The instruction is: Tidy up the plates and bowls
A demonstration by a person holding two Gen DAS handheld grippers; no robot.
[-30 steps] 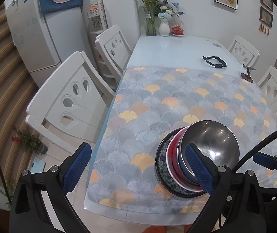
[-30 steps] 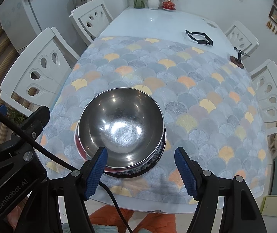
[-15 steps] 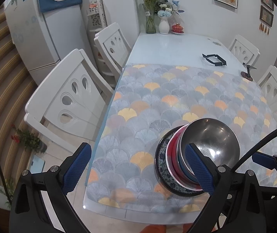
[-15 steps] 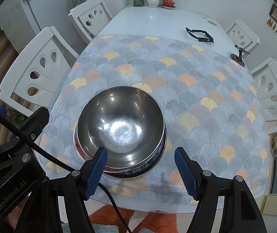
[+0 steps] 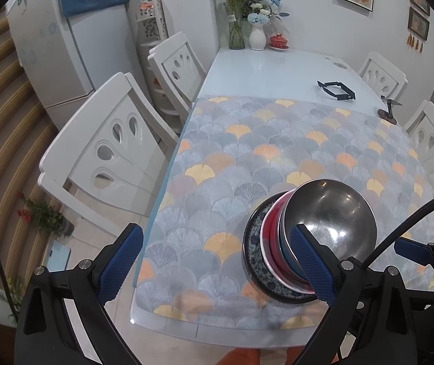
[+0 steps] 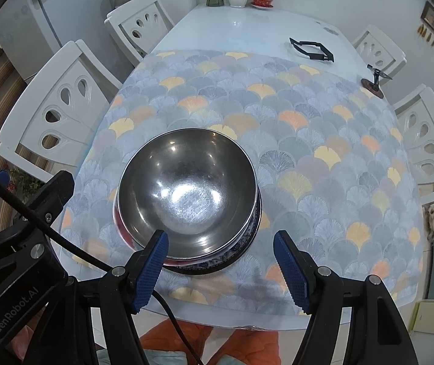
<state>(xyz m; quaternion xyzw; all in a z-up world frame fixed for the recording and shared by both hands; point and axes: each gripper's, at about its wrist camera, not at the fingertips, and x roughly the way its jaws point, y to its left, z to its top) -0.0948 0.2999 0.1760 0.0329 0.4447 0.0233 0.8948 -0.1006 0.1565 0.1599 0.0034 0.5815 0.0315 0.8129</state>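
A steel bowl (image 6: pixel 186 188) (image 5: pixel 332 216) sits on top of a stack: a teal dish, a red dish (image 5: pixel 270 237) and a dark blue patterned plate (image 5: pixel 255 255) at the bottom. The stack stands on the patterned tablecloth (image 6: pixel 308 140) near the table's front edge. My left gripper (image 5: pixel 213 261) is open and empty, above the front edge to the left of the stack. My right gripper (image 6: pixel 220 264) is open and empty, just in front of the stack and above it.
White chairs (image 5: pixel 110 152) stand along both sides of the table. A black frame-like object (image 5: pixel 335 89) and a small stand (image 5: pixel 388 109) lie on the bare far half. Vases with flowers (image 5: pixel 256 30) and a red lidded cup (image 5: pixel 278 41) stand at the far end.
Both grippers have drawn back slightly toward me from the stack. The stack has not moved.
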